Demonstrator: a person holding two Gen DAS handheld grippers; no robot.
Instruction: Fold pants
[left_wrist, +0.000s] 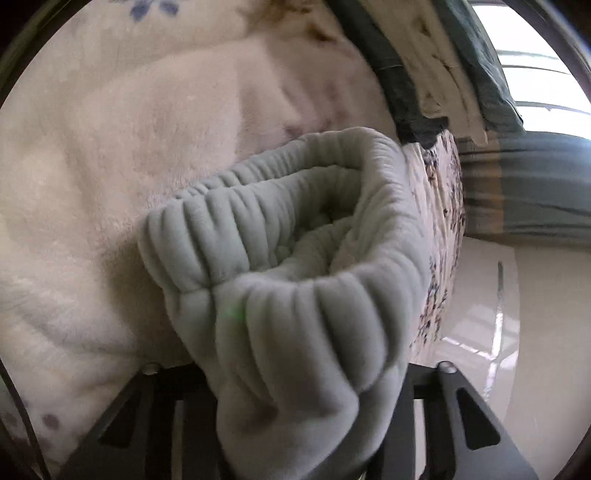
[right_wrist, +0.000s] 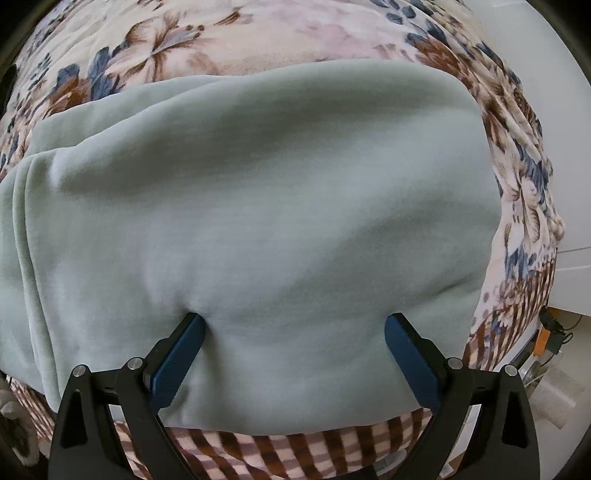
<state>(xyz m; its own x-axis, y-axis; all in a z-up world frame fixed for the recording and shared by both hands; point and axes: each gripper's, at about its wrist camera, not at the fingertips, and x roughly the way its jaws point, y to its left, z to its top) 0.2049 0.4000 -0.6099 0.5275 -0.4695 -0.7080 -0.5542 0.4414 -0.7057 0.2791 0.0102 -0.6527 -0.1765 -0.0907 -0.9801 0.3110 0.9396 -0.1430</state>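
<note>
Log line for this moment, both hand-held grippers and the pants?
left hand-held gripper: shut on waistband | right hand-held gripper: open, on pants | blanket beneath

floral blanket (right_wrist: 155, 55) on bed | glossy pale floor (left_wrist: 546, 332) | bright window (left_wrist: 535, 55)

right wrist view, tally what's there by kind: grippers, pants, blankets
gripper: 1, the right gripper, jaws wide apart, fingertips down on the cloth
pants: 1, pale green pants spread flat
blankets: 1, floral blanket beneath the pants
total: 3
</note>
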